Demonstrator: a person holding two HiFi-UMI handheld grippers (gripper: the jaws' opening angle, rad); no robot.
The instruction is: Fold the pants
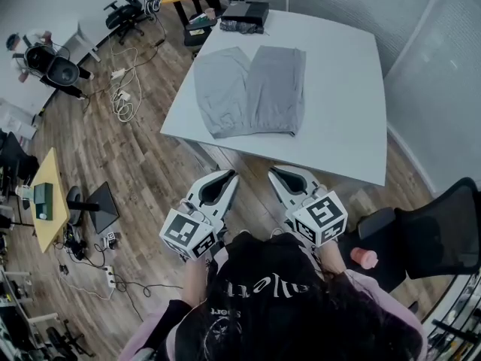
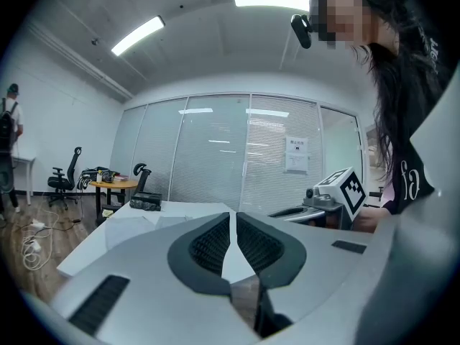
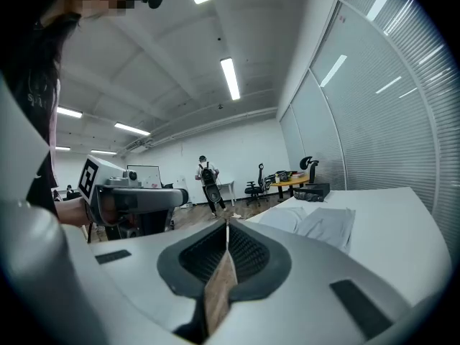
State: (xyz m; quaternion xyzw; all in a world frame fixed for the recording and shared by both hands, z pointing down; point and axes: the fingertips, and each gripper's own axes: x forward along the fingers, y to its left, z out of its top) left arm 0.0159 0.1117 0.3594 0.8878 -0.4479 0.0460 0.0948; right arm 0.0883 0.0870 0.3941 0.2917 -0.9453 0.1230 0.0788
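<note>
The room is an office with a wooden floor, cables and chairs at the left, and a white bench (image 1: 346, 89) in front of the person. On it lie the grey pants (image 1: 252, 89), spread flat on the left part of the bench, close to its left edge and its near edge, towards the near left corner. A black box (image 1: 244, 12) stands at the far edge, apart from the pants.

The left claw (image 1: 225, 177) and the right claw (image 1: 276, 173) are both clenched with nothing between the jaws. They hang side by side in front of the near edge, over the floor, and touch neither the bench nor the cloth.

I judge that folding has not begun; this is the approach step. The next move calls for both claws to be released, brought over the near edge and closed on the cloth, probably at two corners of one end or of one side, so that one half can be laid over the other.

The long axis of the pants runs from the near edge to the far edge, a little slanted. The two legs lie side by side and seem to part at the far end, so the gathered waist seems to point to the near edge, though I cannot be sure.
</note>
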